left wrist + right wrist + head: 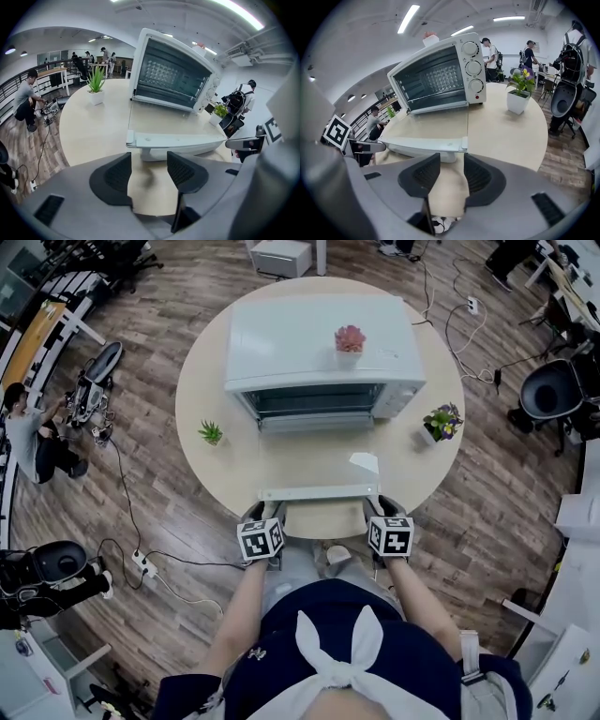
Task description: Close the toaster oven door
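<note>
The white toaster oven [323,348] stands at the back of the round table [202,390], its glass door [319,460] folded down flat toward me. The door's pale handle bar [319,492] runs along its near edge. My left gripper [262,514] sits just below the bar's left end and my right gripper [381,510] just below its right end. In the left gripper view the gripper [149,161] stands open with the handle [178,140] slightly beyond its tips. The right gripper [451,164] is open too, with the handle [424,146] just ahead and nothing between the pads.
A pink potted plant [350,338] stands on top of the oven. A small green plant [212,433] is on the table at left, a flowering pot [441,421] at right. A white scrap [366,462] lies by the door's right side. People and chairs surround the table.
</note>
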`<state>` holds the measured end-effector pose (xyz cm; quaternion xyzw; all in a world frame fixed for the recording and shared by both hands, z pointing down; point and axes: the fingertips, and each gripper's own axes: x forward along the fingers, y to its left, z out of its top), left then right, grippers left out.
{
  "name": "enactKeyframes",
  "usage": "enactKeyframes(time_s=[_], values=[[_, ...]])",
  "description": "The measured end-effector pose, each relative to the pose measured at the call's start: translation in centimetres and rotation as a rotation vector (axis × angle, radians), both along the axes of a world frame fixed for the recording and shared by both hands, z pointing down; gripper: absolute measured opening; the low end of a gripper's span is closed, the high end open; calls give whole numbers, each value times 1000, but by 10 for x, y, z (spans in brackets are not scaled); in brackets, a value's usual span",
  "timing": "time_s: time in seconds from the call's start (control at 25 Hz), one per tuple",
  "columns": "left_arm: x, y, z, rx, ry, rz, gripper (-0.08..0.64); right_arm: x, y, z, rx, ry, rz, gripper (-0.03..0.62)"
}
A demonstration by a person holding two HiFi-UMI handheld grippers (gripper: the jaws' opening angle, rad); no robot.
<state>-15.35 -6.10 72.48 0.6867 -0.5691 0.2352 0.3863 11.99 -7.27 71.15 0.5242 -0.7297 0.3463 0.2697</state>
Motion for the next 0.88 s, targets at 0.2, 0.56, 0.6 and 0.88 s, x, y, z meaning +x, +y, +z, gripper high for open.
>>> enactKeyframes(time_s=[0.2, 0.56, 0.6, 0.88], values=[[-1, -3, -1, 14, -3, -16, 242, 0, -3, 2, -13, -12, 22, 164], [-5, -15, -14, 71, -27, -44, 210, -3, -11, -2, 9, -22, 23, 156], [-6, -16, -16, 76, -26, -49, 205, -3, -12, -2, 12, -26, 21, 153], [-7, -21, -27, 118, -22, -59, 153, -6, -15, -8, 41, -39, 2, 113]])
